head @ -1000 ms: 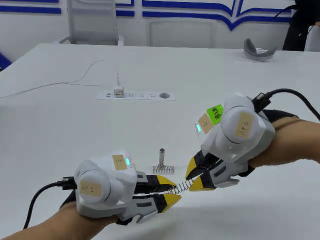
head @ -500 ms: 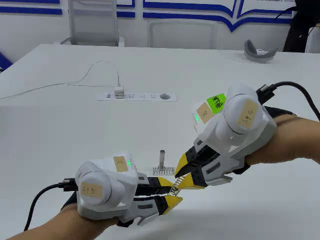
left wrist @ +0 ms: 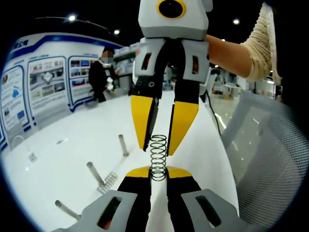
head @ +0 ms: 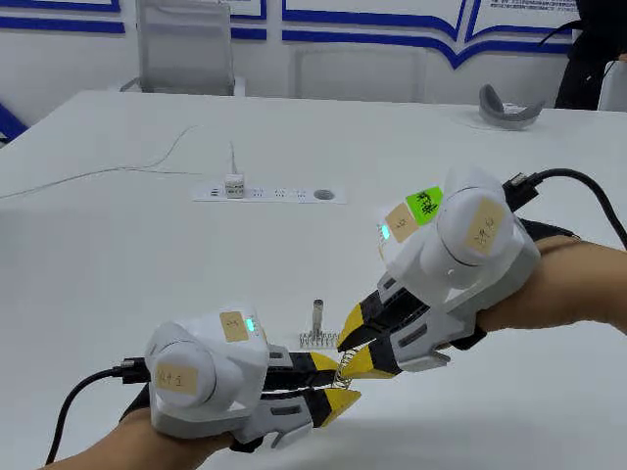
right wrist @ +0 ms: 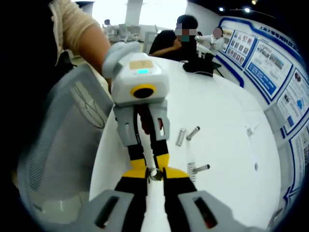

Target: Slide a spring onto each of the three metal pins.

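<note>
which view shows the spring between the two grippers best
The left gripper view: the spring stands side-on, coils plain, between the left gripper below and the right gripper above. The right gripper view shows the spring end-on, a small ring. In the head view the yellow tips hide most of the spring.

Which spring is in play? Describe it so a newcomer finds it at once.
On the white table, close to the person, the left gripper and right gripper meet tip to tip. The small silver coil spring spans their yellow jaw tips, one end in the left gripper's jaws. Unlike the loose springs lying beside the grey metal pins, it is up off the table.
</note>
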`<state>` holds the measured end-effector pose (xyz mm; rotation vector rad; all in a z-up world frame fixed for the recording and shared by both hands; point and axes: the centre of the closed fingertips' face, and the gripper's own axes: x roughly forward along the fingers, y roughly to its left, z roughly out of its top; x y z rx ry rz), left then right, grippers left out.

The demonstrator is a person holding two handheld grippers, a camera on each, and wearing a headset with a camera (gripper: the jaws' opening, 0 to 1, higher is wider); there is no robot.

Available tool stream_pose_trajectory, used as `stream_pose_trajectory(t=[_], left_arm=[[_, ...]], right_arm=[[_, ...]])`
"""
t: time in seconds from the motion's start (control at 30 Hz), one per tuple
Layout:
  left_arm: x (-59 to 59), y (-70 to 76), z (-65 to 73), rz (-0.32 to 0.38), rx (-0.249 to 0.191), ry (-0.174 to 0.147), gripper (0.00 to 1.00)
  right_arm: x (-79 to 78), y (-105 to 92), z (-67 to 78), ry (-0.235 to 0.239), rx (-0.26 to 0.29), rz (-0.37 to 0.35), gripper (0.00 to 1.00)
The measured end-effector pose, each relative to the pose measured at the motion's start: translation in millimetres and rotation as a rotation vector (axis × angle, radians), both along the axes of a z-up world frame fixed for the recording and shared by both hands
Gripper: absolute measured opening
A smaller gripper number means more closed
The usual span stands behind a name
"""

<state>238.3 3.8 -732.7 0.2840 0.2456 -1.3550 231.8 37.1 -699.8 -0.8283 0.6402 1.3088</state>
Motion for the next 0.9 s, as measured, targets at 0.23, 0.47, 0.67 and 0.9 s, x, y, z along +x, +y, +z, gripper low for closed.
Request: stream_pose_trajectory(t=[0.23, 0.47, 0.67, 0.9], left_arm=[[-1.0, -0.6, 0.2, -0.001, -0.002, 0.002, 0.11], [1.0, -0.6, 1.5, 0.007, -0.012, 0.001, 0.11], [3.6, 0.0, 2.9, 0.02, -0.017, 0.002, 0.15], [7.4, 8.3, 1.5, 0.049, -0.023, 0.02, 0.23]], right_arm=[[-0.3, -0.7, -3.8, 0.007, 0.016, -0.014, 0.13], [0.4, 1.1, -1.9, 0.01, 0.025, -0.02, 0.12], [2.8, 0.0, 0.4, 0.007, 0.015, -0.023, 0.12], [9.4, -9.3, 4.0, -0.005, 0.003, -0.049, 0.12]])
